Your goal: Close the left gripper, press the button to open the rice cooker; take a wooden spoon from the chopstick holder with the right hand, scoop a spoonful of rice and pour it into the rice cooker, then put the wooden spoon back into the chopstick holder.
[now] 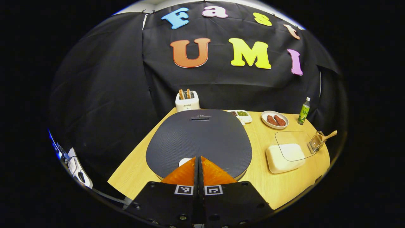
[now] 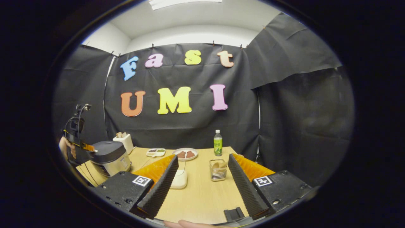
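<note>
Slippage is the main risk: the left hand-held gripper (image 1: 198,167), its orange fingers pressed together on nothing, could glance off the small pale button (image 1: 184,161) at the near edge of the dark grey, round-lidded rice cooker (image 1: 199,139), leaving it unopened. It hovers low over that edge. The right hand-held gripper (image 2: 201,177) waits level and wide apart; the wire chopstick holder (image 2: 218,170) with its wooden spoon (image 2: 216,165) stands at one o'clock on the pale wooden tabletop (image 2: 202,196).

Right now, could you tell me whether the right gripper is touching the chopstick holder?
Apart. In the right gripper view, the right gripper is open, and the chopstick holder stands farther off on the table, bare wood between them.
</note>
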